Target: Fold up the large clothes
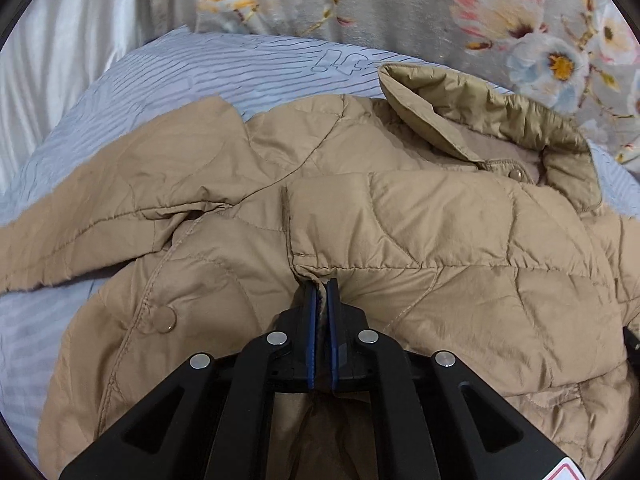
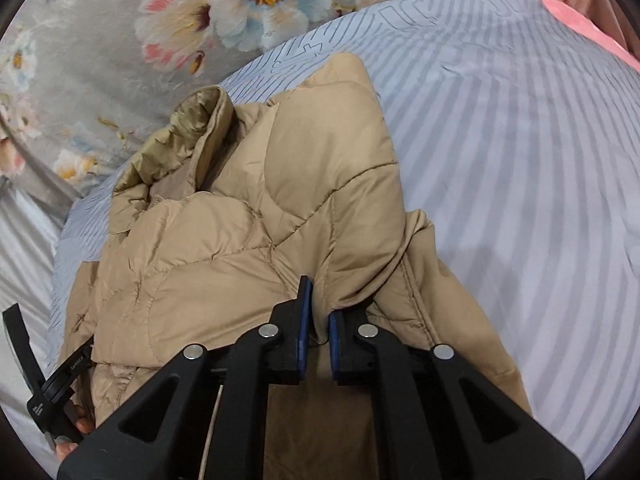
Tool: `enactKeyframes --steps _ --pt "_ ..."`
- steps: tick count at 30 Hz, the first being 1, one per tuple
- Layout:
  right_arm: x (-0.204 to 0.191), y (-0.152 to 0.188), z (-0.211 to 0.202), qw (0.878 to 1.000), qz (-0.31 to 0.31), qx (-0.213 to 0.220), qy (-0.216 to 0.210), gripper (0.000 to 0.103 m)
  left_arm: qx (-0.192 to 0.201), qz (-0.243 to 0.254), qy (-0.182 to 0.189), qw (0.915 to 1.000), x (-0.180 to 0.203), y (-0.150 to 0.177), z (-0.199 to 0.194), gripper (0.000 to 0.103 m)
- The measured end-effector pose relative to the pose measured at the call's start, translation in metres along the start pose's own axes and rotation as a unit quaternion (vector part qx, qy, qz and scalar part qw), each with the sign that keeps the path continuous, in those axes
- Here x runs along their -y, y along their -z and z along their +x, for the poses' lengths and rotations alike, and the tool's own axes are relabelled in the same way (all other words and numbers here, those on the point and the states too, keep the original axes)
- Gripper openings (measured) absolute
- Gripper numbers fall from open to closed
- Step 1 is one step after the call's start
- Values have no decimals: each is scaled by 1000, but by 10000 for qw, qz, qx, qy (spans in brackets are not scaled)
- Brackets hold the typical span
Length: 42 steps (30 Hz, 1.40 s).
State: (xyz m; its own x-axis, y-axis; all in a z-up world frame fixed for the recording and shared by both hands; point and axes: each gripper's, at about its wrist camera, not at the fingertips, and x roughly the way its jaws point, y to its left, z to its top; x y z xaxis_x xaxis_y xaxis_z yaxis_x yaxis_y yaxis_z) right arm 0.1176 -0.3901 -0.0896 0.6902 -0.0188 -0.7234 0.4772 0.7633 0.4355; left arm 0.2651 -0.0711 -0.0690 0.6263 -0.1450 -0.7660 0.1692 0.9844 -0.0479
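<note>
With the left gripper [image 1: 321,288] and right gripper [image 2: 318,312] each clamped on the jacket [image 1: 400,220] hem beneath them, we judge folding barely begun.

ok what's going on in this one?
A person is folding a tan quilted jacket on a bed with a grey striped sheet, one set of tongs in each hand. The left tongs are shut on a fold of jacket fabric near the front; the right tongs are shut on fabric at the sleeve side. The collar lies towards the floral blanket. The fold isn't finished.
</note>
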Motion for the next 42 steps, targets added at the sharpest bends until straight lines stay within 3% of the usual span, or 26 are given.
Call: enactKeyframes --steps 3,5,7,9,11,15,17,21,23,24,26,38,42 --pt "9 15 -16 9999 91 -38 -126 7 1 60 -64 10000 -4 16 -17 8" --pt "12 14 -23 9995 229 -161 -143 13 -58 151 -215 9996 -2 14 -24 15" --pt "15 13 -47 9991 369 -190 -12 36 -83 109 -240 9996 -8 8 -43 27" --pt "11 14 -86 9993 206 228 213 51 52 -37 -216 9997 -18 3 -65 60" --pt "0 15 -112 9967 -23 588 563 51 292 -274 -316 9987 -30 -2 -91 68" --pt "-52 11 -111 9958 -694 449 388 49 324 -532 11 9981 -22 -21 -106 68" --pt "-88 16 -99 9906 -1234 487 324 45 293 -275 171 9990 4 -29 -100 68" --pt "-141 31 -46 9787 -2017 195 328 32 -68 311 -2 9995 49 -22 -57 67" --pt "-142 38 -13 9761 -2107 -111 512 32 -297 380 -147 9987 54 -14 -32 67" --pt "-137 43 -5 9757 -2097 -216 605 32 -340 398 -207 9984 54 -9 -25 72" --pt "-125 51 13 9757 -2025 -397 741 31 -192 390 -221 9988 49 1 -14 79" --pt "-123 63 22 9707 -2200 -161 953 32 -79 389 -303 9988 47 6 -6 85" --pt "-125 64 12 9701 -2192 -126 1034 37 -142 126 -64 9998 23 8 -28 84"
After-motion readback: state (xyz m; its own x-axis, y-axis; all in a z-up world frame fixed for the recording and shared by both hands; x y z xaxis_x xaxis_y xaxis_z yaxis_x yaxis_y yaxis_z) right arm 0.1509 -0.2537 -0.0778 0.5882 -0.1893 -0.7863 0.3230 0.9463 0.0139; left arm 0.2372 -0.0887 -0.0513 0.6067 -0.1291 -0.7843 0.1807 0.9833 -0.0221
